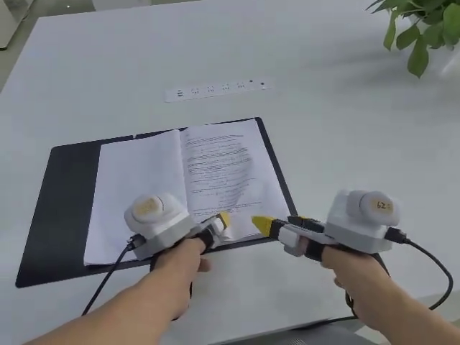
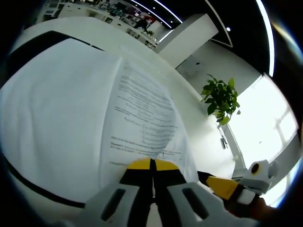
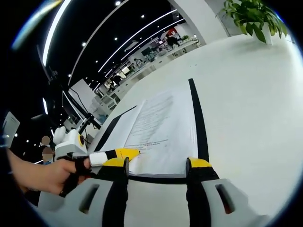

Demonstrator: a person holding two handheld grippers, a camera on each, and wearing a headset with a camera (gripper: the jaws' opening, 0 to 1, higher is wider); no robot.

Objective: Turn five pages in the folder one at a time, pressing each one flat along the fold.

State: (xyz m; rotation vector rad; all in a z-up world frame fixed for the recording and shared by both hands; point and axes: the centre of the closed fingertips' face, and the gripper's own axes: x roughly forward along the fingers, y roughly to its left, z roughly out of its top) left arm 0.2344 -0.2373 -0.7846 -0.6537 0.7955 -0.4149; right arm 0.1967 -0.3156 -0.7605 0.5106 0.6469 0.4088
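Observation:
A black folder (image 1: 65,208) lies open on the white table, with a blank sheet (image 1: 136,187) on its left and a printed page (image 1: 223,165) on its right. My left gripper (image 1: 221,220) is shut, its yellow tips (image 2: 152,164) resting at the near edge of the printed page (image 2: 142,109). Whether paper is pinched between them I cannot tell. Just to the right, my right gripper (image 1: 262,225) is open and low over the folder's near right corner. Its jaws (image 3: 158,164) straddle the page's bottom edge (image 3: 163,127), nothing between them. The left gripper (image 3: 120,153) comes in from the left.
A white power strip (image 1: 215,90) sits in the table beyond the folder. Green plant leaves (image 1: 420,29) hang at the far right corner. Cables trail from both grippers towards the table's near edge (image 1: 287,330).

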